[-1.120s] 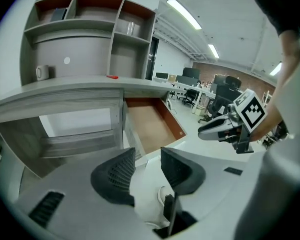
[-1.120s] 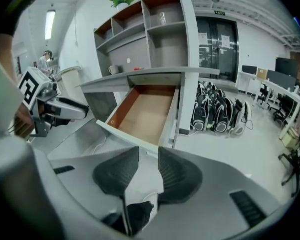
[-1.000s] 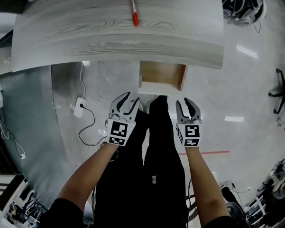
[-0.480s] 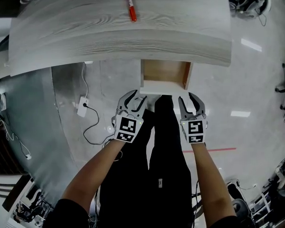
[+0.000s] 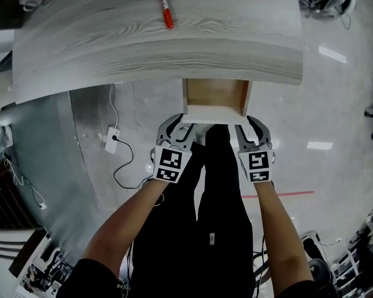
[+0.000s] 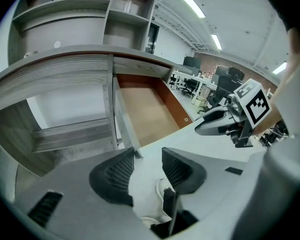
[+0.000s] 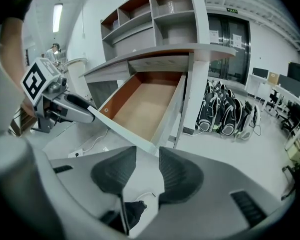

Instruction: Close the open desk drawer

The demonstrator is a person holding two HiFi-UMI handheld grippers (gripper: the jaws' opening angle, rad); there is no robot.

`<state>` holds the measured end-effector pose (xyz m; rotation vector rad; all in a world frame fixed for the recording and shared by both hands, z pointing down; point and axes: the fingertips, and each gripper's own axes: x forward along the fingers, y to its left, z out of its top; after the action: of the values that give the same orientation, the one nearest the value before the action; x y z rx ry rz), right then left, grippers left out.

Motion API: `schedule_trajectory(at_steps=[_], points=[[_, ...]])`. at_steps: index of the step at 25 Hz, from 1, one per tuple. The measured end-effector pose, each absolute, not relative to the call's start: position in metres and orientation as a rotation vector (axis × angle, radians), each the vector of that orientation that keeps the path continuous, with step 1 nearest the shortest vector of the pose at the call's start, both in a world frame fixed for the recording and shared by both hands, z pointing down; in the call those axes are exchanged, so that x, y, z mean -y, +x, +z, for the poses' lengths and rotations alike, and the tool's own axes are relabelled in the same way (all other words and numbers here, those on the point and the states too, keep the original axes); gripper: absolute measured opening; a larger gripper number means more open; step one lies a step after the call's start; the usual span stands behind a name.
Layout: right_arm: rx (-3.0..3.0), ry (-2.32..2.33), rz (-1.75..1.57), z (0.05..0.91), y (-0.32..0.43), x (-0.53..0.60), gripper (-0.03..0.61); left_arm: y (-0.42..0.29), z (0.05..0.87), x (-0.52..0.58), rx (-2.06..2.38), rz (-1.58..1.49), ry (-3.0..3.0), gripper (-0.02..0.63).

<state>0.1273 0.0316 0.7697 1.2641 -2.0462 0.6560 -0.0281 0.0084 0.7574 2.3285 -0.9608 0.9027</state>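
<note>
The open drawer (image 5: 215,95) sticks out from under the grey wood desk (image 5: 155,48), its brown bottom bare and its white front panel (image 5: 214,114) facing me. My left gripper (image 5: 177,126) is open at the front panel's left corner, which sits between the fingertips in the left gripper view (image 6: 147,170). My right gripper (image 5: 251,128) is open at the right corner (image 7: 146,170). Both pairs of jaws have just been opening. The pads do not press on the panel. Each gripper view shows the drawer (image 6: 145,106) (image 7: 145,106).
A red marker (image 5: 163,8) lies on the desk top. On the floor to the left are a white power adapter (image 5: 113,138) and its cable. The person's black trousers (image 5: 214,185) are below the drawer. Bags (image 7: 224,116) stand at the right.
Both grippers have moved up the picture from in front of the legs to the drawer front's two corners. Their jaws stand wider than a second ago.
</note>
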Motion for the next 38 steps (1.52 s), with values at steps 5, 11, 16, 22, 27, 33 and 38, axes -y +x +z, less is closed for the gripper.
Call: schedule_trajectory(at_steps=[5, 11, 16, 22, 27, 33, 38], points=[[2.054, 1.264, 0.674, 0.768, 0.126, -0.031, 0.14, -0.029, 0.756, -0.009, 0.942, 0.913, 2.311, 0.17], [2.053, 1.287, 0.693, 0.763, 0.127, -0.029, 0.14, -0.028, 0.751, -0.007, 0.945, 0.915, 2.293, 0.172], [2.079, 1.317, 0.701, 0.749, 0.13, -0.029, 0.14, -0.028, 0.737, -0.006, 0.964, 0.864, 2.287, 0.172], [2.116, 1.364, 0.711, 0.721, 0.13, -0.023, 0.14, -0.03, 0.71, 0.002, 0.996, 0.775, 2.289, 0.172], [2.134, 1.389, 0.724, 0.704, 0.13, -0.018, 0.14, -0.031, 0.693, 0.009, 1.058, 0.722, 2.269, 0.172], [2.136, 1.418, 0.739, 0.7, 0.127, -0.005, 0.14, -0.032, 0.686, 0.025, 1.072, 0.699, 2.26, 0.172], [2.135, 1.458, 0.746, 0.699, 0.133, 0.01, 0.14, -0.027, 0.686, 0.039, 1.069, 0.689, 2.28, 0.172]])
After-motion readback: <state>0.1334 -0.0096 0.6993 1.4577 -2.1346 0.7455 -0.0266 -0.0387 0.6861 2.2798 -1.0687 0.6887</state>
